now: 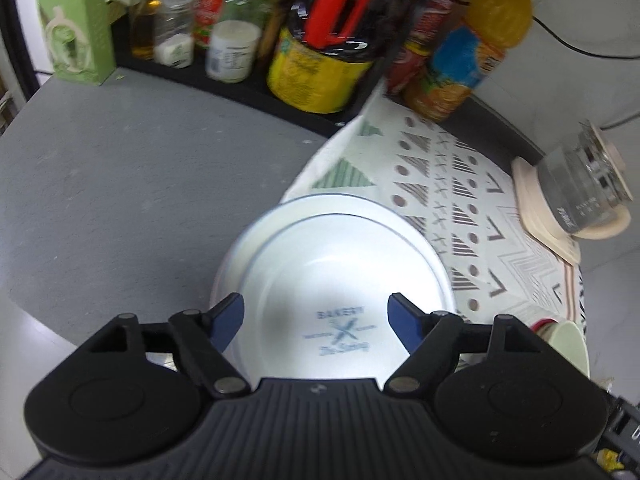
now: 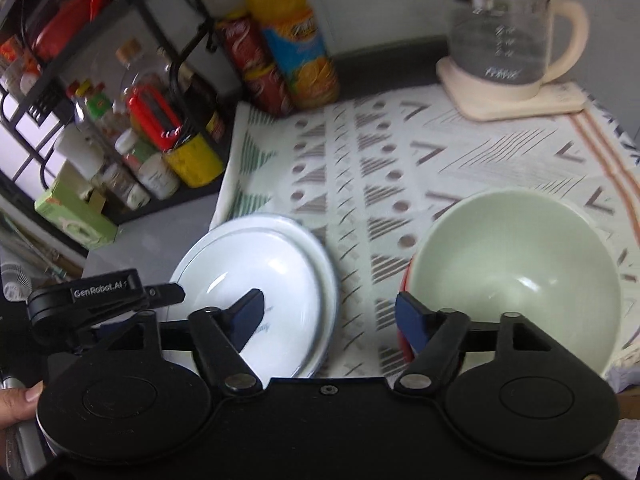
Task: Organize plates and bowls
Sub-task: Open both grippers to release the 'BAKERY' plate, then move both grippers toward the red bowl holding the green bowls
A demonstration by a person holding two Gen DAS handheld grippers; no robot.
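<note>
Two white plates (image 1: 332,264) lie stacked, half on the patterned cloth (image 1: 460,184) and half on the grey counter; the top one carries a blue "BAKERY" print. My left gripper (image 1: 316,320) hangs open above the stack with nothing between its blue pads. In the right wrist view the same plates (image 2: 272,264) sit at the left. A pale green bowl (image 2: 516,272) rests inside a red-rimmed one (image 2: 405,344) at the right. My right gripper (image 2: 330,316) stands open over the cloth between plates and bowls, holding nothing. The green bowl (image 1: 568,340) also shows at the left wrist view's right edge.
A black rack (image 2: 188,48) with jars, sauce bottles and a yellow tin (image 1: 316,76) lines the back left. A green box (image 1: 76,20), an orange juice bottle (image 2: 296,52) and a red can stand nearby. A glass kettle (image 2: 500,36) sits at the cloth's far right corner.
</note>
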